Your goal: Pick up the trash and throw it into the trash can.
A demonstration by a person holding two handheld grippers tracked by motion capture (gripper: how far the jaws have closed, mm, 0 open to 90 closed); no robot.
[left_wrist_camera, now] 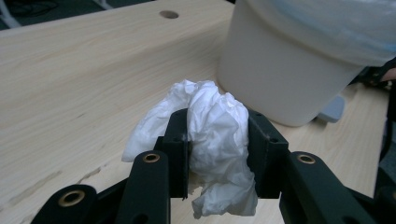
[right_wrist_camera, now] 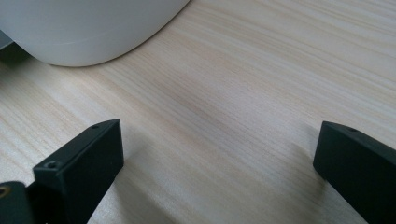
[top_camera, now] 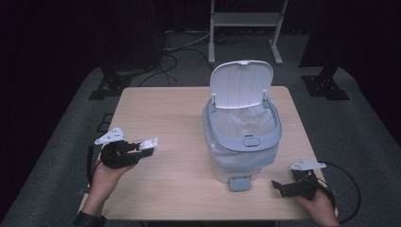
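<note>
A crumpled white tissue (left_wrist_camera: pixel 212 135) is pinched between the two black jaws of my left gripper (left_wrist_camera: pixel 218 140). From above, that left gripper (top_camera: pixel 147 147) hangs over the table's left side with the tissue (top_camera: pixel 148 143) at its tip, well left of the bin. The white pedal bin (top_camera: pixel 241 137) stands in the middle of the table with its lid (top_camera: pixel 241 84) swung up and a clear liner inside. My right gripper (top_camera: pixel 280 187) rests near the front right corner, jaws wide apart (right_wrist_camera: pixel 215 154) with only bare wood between them. The bin's base (right_wrist_camera: pixel 88 28) curves across the top left there.
The bin's grey foot pedal (top_camera: pixel 239 183) juts toward the front edge, between the two grippers. A cable hole (left_wrist_camera: pixel 168 14) sits in the wooden table (top_camera: pixel 165 113) far off. Beyond the table stand a white frame (top_camera: pixel 246 21) and black stands on grey carpet.
</note>
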